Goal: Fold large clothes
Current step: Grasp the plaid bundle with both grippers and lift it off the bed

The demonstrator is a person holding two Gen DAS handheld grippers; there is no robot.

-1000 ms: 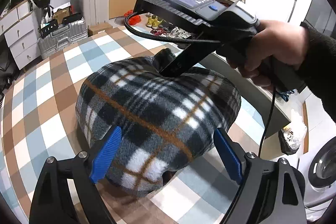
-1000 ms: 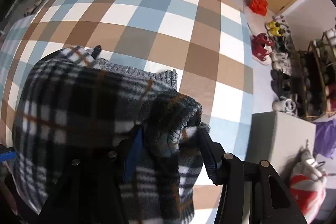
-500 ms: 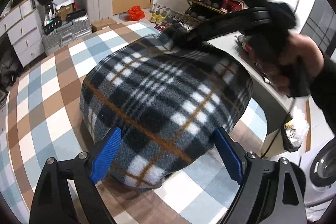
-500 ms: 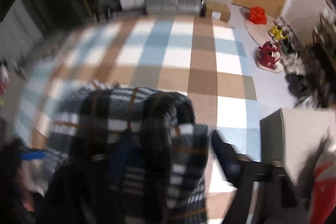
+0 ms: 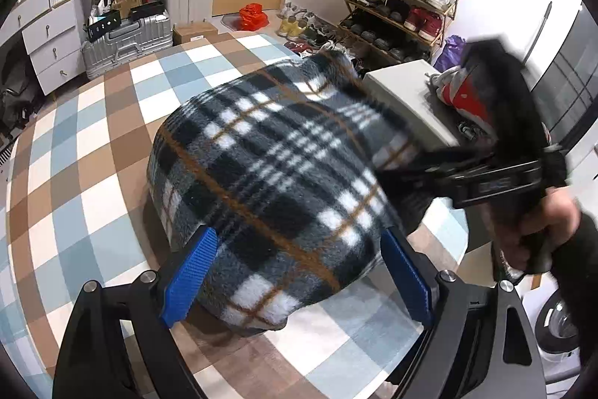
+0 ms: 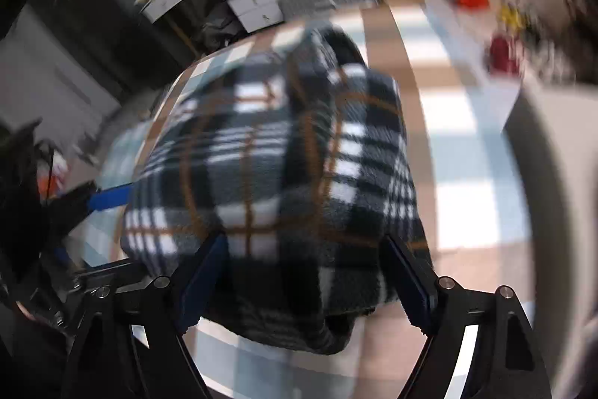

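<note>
Left gripper fingers stood wide apart around the plaid fleece garment. Right gripper fingers likewise stood spread, straddling it. Garment lay bunched on the checkered floor mat.

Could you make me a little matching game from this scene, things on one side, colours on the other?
Things:
1. fleece garment
2. suitcase
3. bag by the door
4. chest of drawers

Colours:
A. silver
B. white
C. black, white and grey plaid with orange lines
D. red

Pairs: 1-C, 2-A, 3-D, 4-B
</note>
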